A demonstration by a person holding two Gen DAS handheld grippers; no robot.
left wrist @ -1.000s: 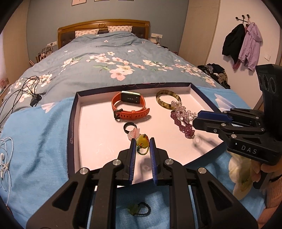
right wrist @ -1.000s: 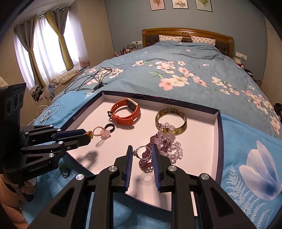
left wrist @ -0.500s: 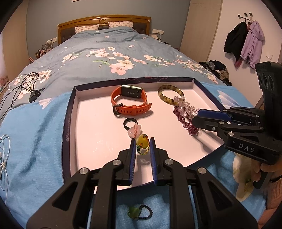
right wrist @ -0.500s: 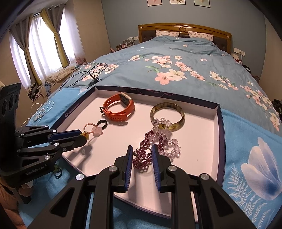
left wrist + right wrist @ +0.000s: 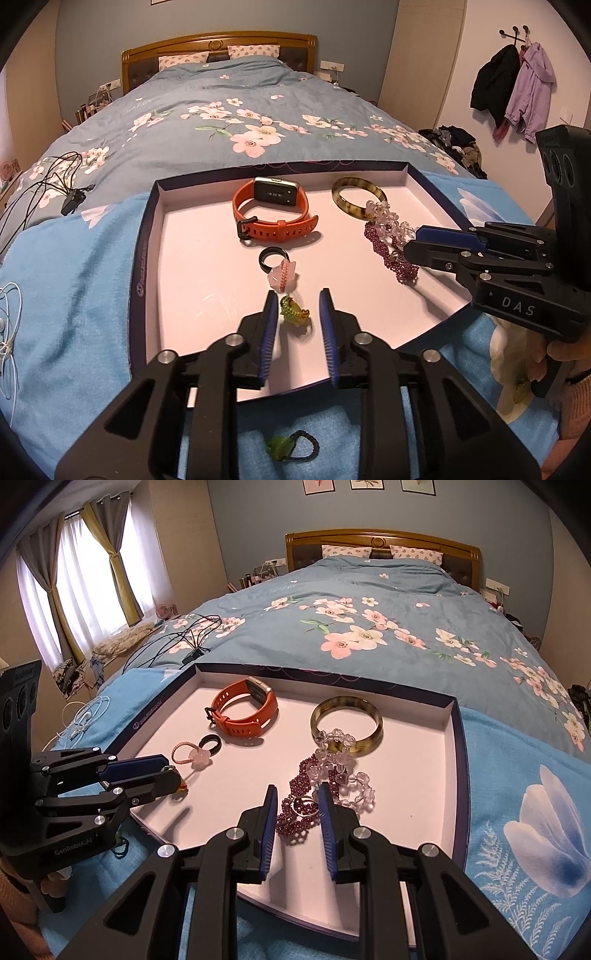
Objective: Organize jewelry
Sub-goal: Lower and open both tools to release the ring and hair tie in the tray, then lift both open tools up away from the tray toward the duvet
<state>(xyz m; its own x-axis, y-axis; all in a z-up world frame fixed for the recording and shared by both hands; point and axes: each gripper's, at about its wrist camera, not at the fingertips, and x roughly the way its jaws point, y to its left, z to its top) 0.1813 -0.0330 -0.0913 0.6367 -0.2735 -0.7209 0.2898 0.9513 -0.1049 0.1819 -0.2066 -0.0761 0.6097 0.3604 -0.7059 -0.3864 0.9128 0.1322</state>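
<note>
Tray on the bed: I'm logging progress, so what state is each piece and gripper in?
left gripper: jaws have just been opening; green ring lies loose between them on the tray.
right gripper: jaws apart around a silver ring; grip unclear.
orange watch: strap buckled, lying in tray.
bangle: flat in tray, clear beads over its edge.

Bed [image 5: 388,602] w/ tray [image 5: 460,775], cables [image 5: 184,638]

Left wrist view: fisheye, close behind own fingers, angled down over near edge of tray [image 5: 147,236], facing headboard [image 5: 218,40]; right gripper [image 5: 412,245] enters at right.
Right wrist view: same pitch, near tray [image 5: 456,746]; left gripper [image 5: 173,771] at left.
Shared: tray, bed.
</note>
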